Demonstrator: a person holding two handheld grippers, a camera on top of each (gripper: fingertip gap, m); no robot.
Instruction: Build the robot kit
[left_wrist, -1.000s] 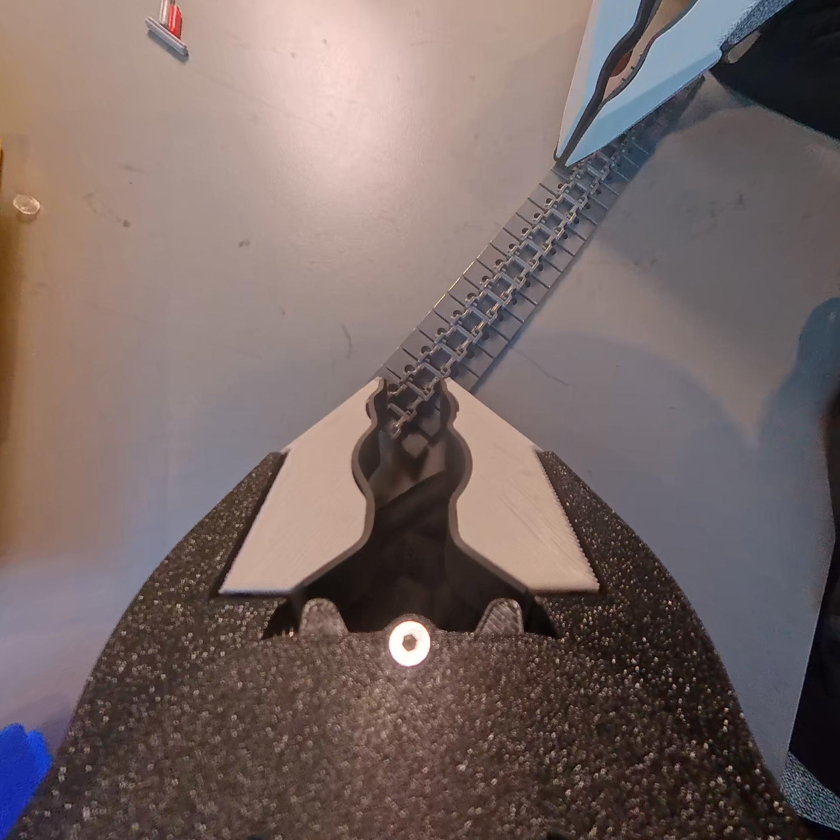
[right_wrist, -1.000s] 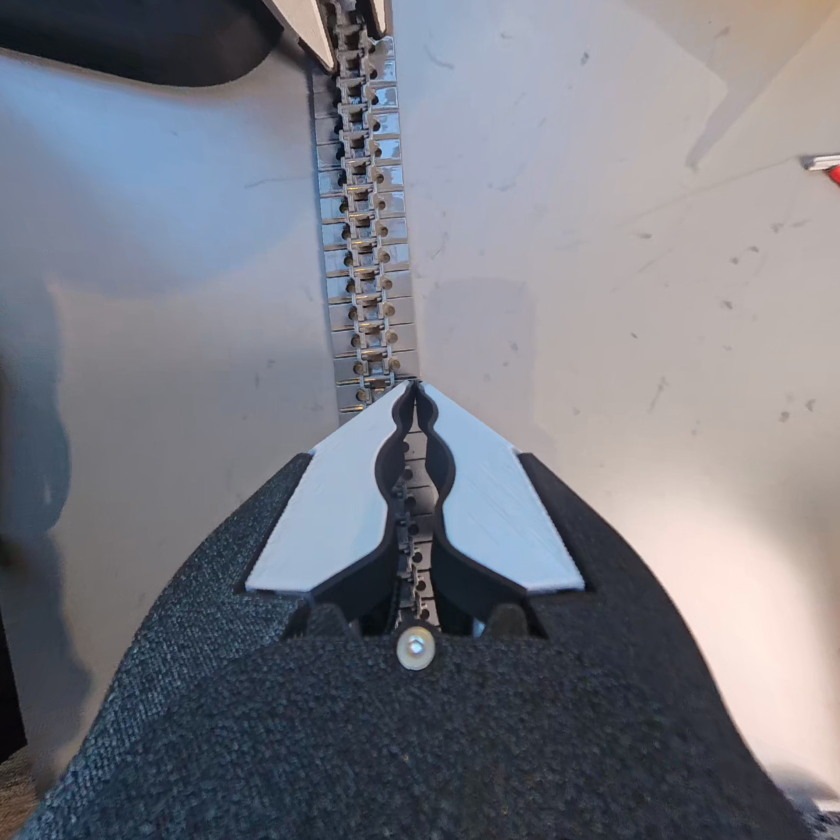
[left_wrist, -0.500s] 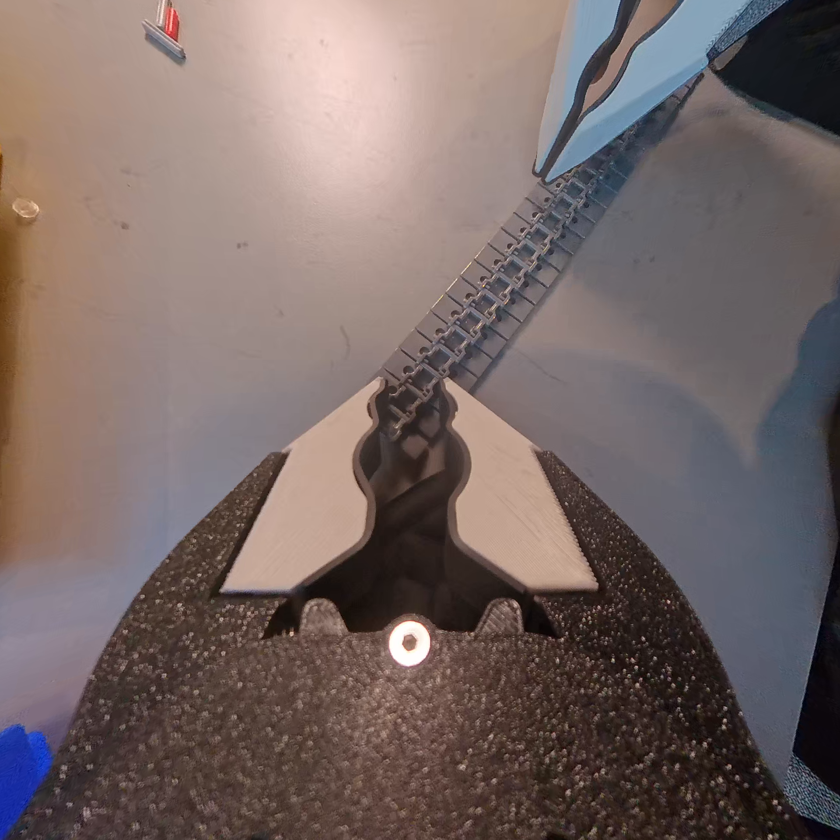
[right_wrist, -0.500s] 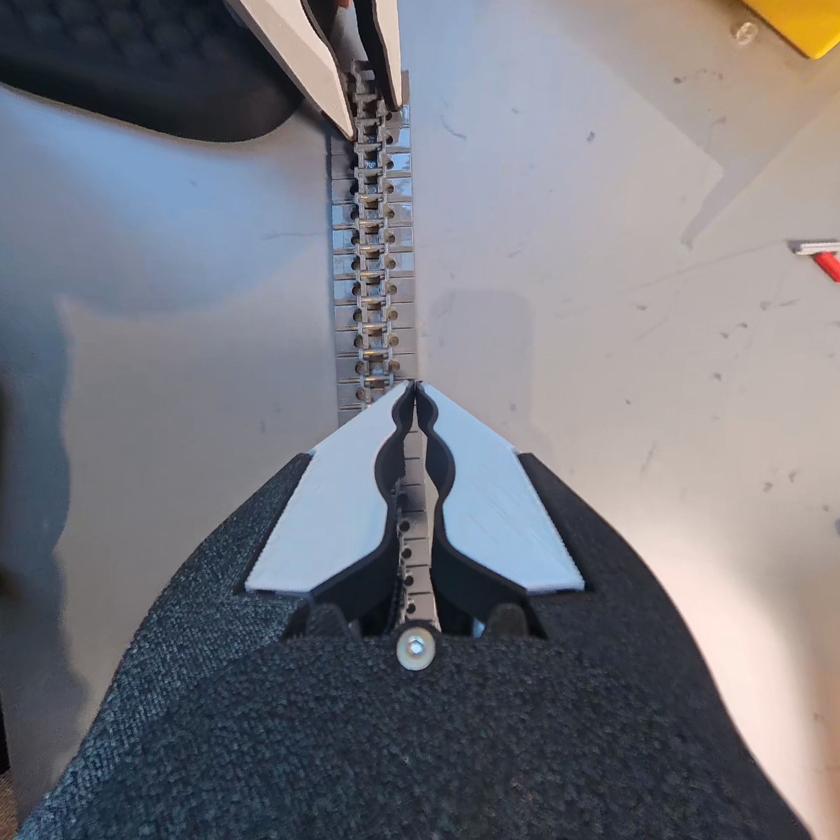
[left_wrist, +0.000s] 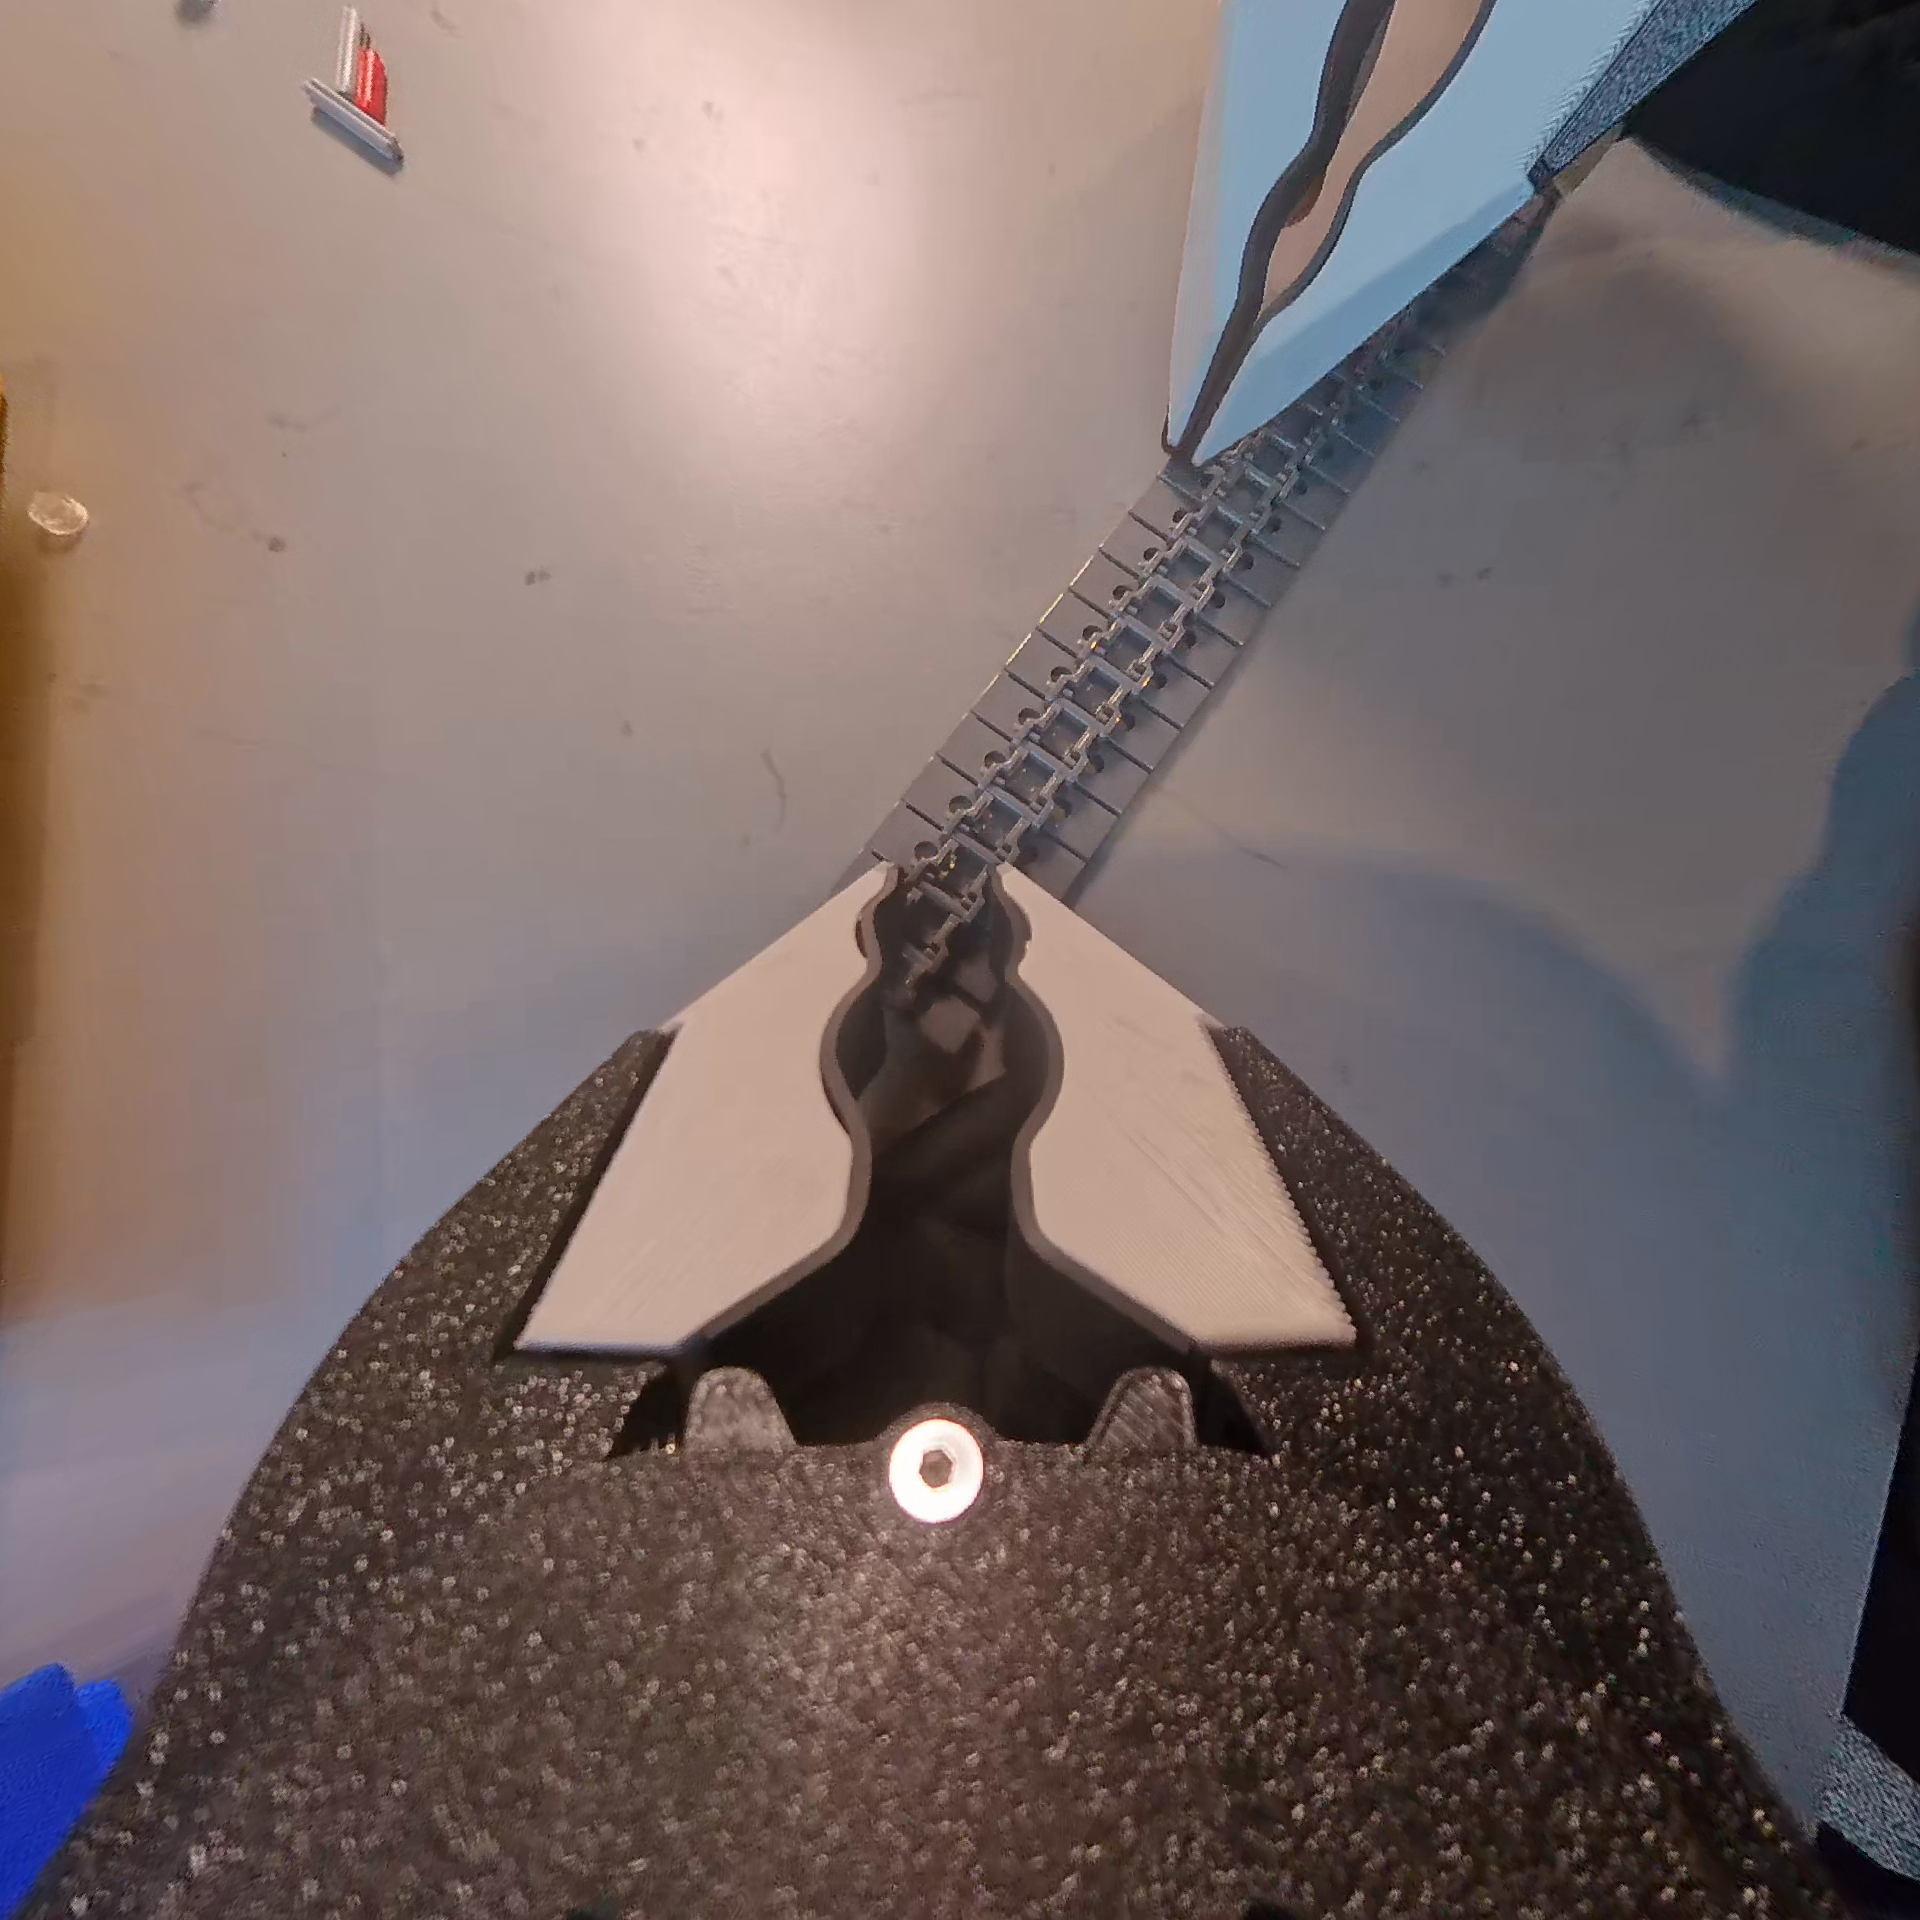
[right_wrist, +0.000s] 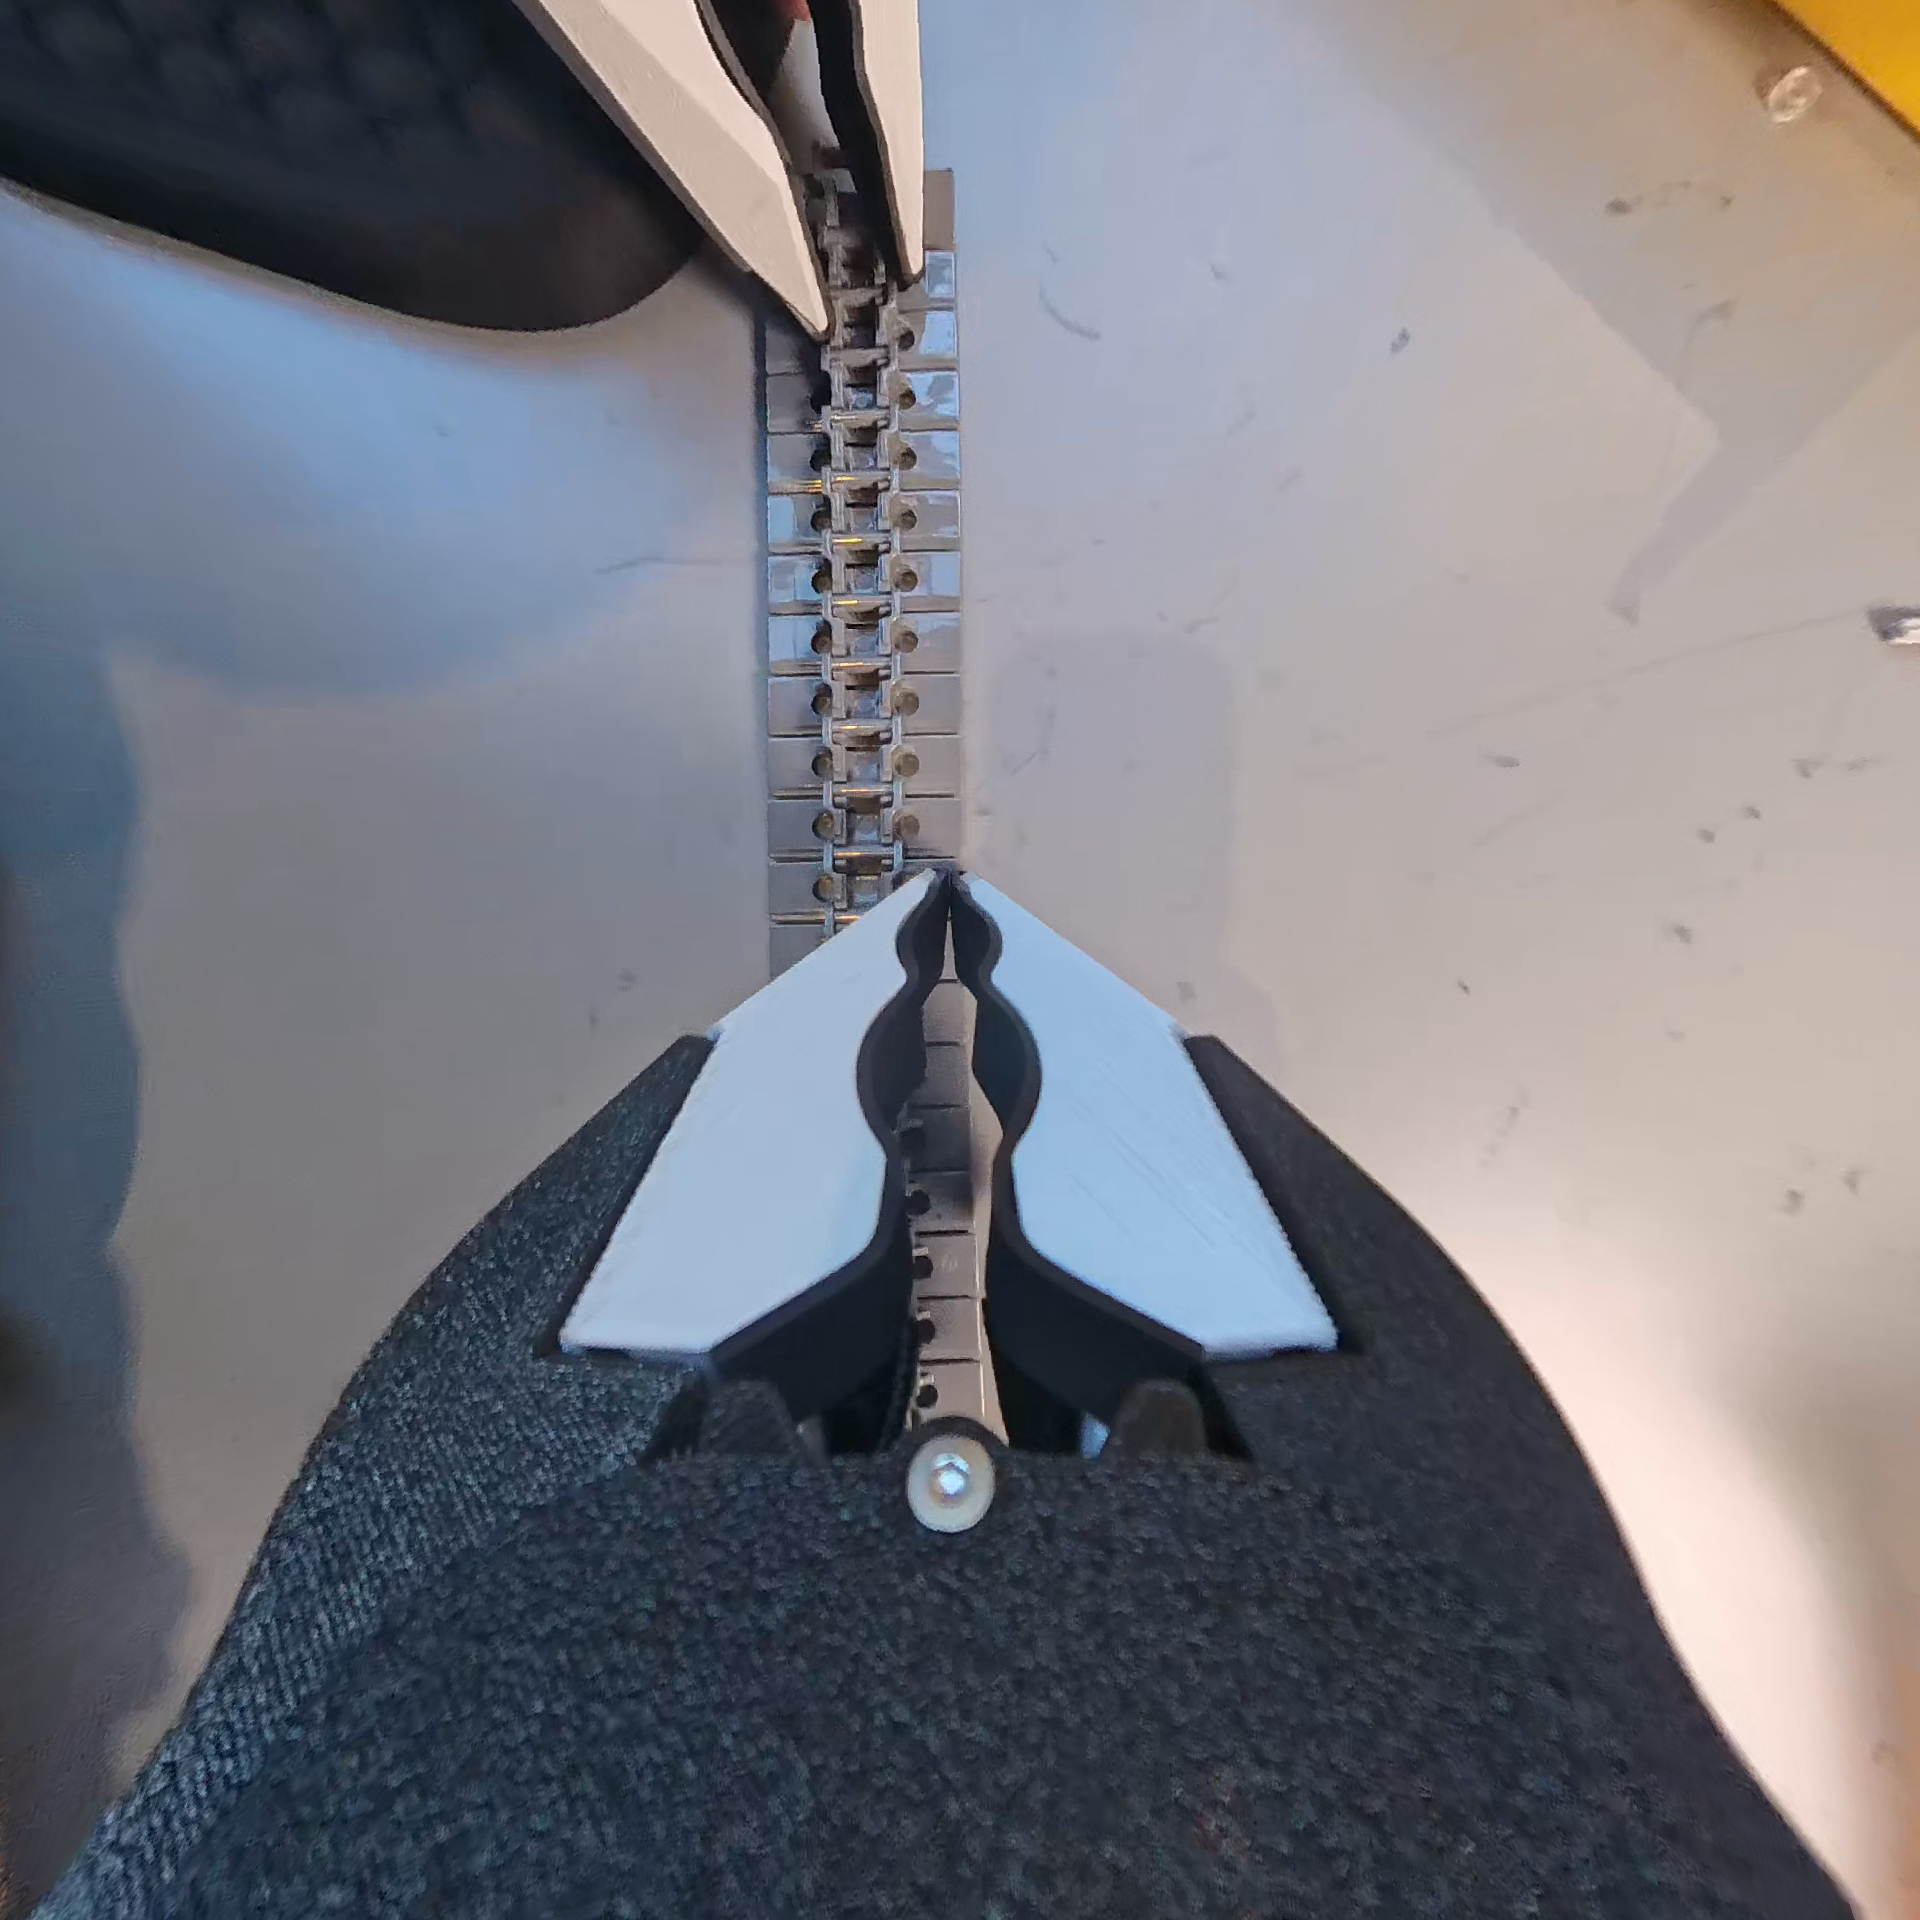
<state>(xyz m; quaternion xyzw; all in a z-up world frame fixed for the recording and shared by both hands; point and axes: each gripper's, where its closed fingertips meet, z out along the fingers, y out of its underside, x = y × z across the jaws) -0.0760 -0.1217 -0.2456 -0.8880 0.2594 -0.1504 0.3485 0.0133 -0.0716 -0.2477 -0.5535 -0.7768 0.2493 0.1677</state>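
Both jaws squeeze one metal chain (right_wrist: 864, 623), the left gripper (left_wrist: 940, 894) and right gripper (right_wrist: 951, 883) at opposite ends. Pulling hard may slip it free onto the worktop (left_wrist: 623, 520).

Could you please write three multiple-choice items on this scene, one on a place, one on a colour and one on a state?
1. Where does the grey link strip run?
A. between the two grippers
B. beside the red-and-silver piece
C. on the yellow thing

2. What colour is the small piece far off on the table?
A. green
B. red and silver
C. all black

3. How does the right gripper stand?
A. wide open
B. shut on the strip
C. off the strip

Key: 1 A, the left gripper grips the strip's other end; 2 B, the left wrist view shows it; 3 B, its tips meet on the strip.
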